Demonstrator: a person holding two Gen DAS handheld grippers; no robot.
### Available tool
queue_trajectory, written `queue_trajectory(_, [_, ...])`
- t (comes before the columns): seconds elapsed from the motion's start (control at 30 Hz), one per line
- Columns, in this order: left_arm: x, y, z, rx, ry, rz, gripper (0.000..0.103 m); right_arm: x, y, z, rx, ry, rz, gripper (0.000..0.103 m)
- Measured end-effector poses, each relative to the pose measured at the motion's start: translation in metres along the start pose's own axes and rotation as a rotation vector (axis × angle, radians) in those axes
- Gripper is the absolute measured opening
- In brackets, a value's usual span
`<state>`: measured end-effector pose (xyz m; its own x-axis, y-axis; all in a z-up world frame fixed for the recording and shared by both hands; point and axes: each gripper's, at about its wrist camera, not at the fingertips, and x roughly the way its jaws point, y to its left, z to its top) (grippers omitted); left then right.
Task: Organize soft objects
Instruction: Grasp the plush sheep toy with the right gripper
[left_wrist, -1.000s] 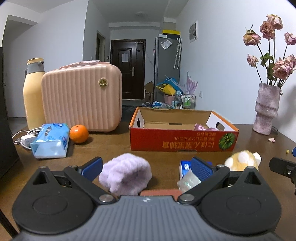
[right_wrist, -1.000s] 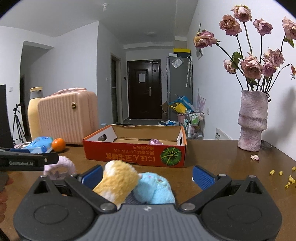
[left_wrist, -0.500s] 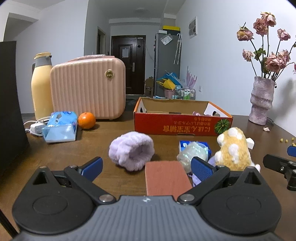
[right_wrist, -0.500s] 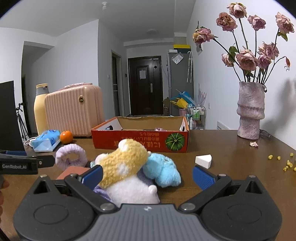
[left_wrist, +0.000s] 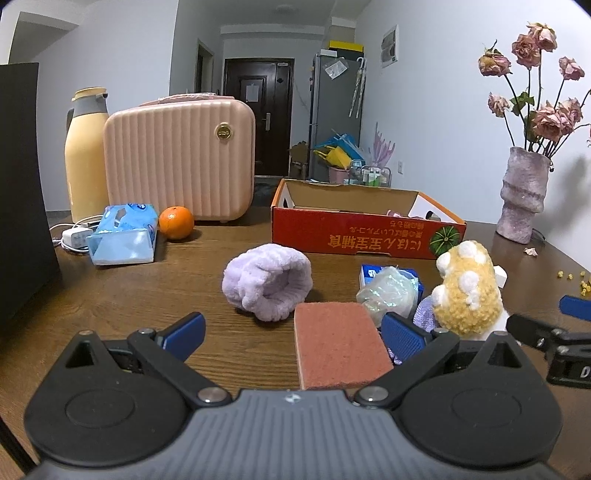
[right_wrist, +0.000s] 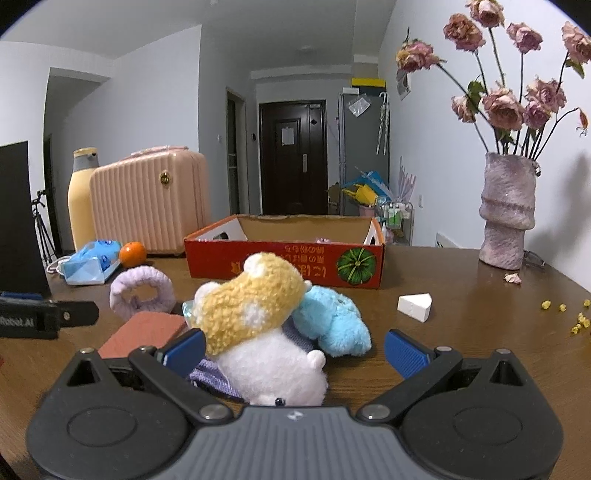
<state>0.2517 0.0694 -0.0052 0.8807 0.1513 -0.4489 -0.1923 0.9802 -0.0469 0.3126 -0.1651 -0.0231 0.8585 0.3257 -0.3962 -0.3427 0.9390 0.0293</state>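
Left gripper gapes wide over a red sponge, holding nothing; right gripper gapes empty around a plush toy. Bare tabletop lies rightward.

"Robot.AI" on left tool

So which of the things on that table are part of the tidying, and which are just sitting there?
Part of the job:
purple headband
sponge
yellow-and-white plush
blue plush
cardboard box

Just lying about:
orange
tissue pack
pink case
flask
vase
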Motion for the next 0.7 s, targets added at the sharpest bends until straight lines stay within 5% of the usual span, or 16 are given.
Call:
queue_trajectory(0.57, [0.011,0.012,-0.001,-0.011,0.031,0.032,0.103,0.055,0.023,0.002,-0.177,0.035,0.056,0.1])
queue_trajectory(0.7, [0.014,0.01,-0.002,-0.007,0.043,0.028,0.103,0.064,0.022,0.004,-0.174,0.064,0.097,0.081])
